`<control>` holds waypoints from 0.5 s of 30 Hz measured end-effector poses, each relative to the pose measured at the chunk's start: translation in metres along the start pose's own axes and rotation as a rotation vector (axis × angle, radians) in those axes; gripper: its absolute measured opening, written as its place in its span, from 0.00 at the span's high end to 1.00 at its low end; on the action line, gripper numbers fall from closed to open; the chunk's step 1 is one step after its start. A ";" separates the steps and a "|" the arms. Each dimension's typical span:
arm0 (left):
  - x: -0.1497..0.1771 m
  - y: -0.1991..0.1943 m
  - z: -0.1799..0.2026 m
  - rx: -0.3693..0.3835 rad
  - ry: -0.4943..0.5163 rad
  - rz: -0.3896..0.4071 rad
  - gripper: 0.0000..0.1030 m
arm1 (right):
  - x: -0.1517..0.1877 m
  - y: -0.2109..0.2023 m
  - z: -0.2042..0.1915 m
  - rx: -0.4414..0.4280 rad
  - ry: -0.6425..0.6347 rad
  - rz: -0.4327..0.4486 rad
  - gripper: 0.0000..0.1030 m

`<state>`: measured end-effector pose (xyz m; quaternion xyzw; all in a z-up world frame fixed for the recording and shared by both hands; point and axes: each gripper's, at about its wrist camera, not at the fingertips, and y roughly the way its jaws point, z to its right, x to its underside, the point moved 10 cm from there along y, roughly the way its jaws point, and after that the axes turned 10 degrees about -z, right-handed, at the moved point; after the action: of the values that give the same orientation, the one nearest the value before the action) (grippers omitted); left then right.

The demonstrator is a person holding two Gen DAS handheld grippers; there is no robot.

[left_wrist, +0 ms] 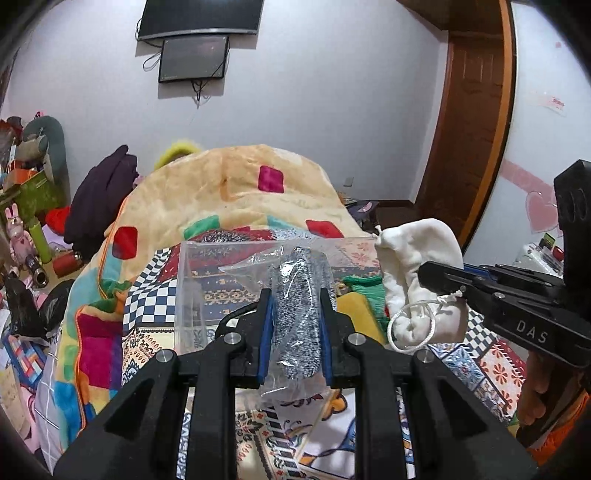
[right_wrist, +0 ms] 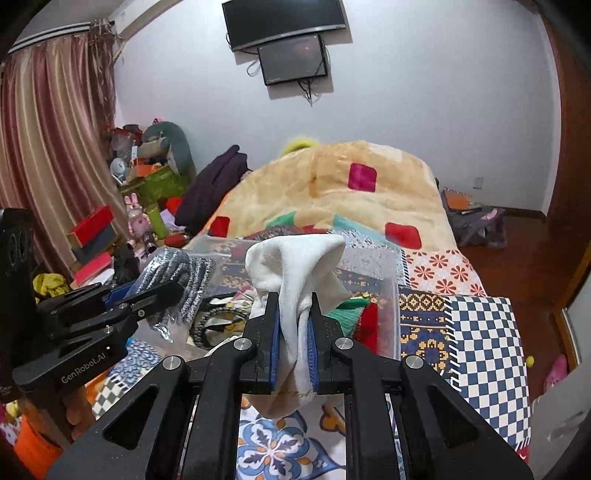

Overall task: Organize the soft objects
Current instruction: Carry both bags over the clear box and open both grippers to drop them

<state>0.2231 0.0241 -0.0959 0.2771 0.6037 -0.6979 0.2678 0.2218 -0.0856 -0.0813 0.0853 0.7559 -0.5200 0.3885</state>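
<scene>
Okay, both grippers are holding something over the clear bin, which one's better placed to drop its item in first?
Probably the right. The right gripper holds the white pouch directly above the clear bin; the left gripper holds the bagged grey item nearer the bin's front edge.

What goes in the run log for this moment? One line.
left gripper: shut on bagged speckled cloth | right gripper: shut on white pouch | both above clear bin

The clear plastic storage bin [right_wrist: 388, 280] is largely hidden behind the white drawstring cloth pouch [right_wrist: 295, 266], so its contents show only as red and green scraps. The yellow fuzzy object [left_wrist: 177, 151] is mostly concealed behind the cream blanket with coloured squares [left_wrist: 236, 184]. The upper black wall-mounted screen [left_wrist: 199, 16] is cut off by the top edge.
</scene>
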 end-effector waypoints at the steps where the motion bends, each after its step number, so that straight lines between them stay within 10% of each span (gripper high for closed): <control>1: 0.000 0.004 -0.001 -0.001 -0.003 -0.007 0.79 | 0.000 0.004 0.002 0.009 0.000 -0.007 0.89; 15: 0.011 0.056 -0.004 -0.006 0.020 -0.113 0.79 | 0.012 0.035 0.016 0.086 -0.013 -0.087 0.86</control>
<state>0.2549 0.0208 -0.1433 0.2487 0.6230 -0.7074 0.2228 0.2399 -0.0874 -0.1173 0.0654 0.7333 -0.5690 0.3664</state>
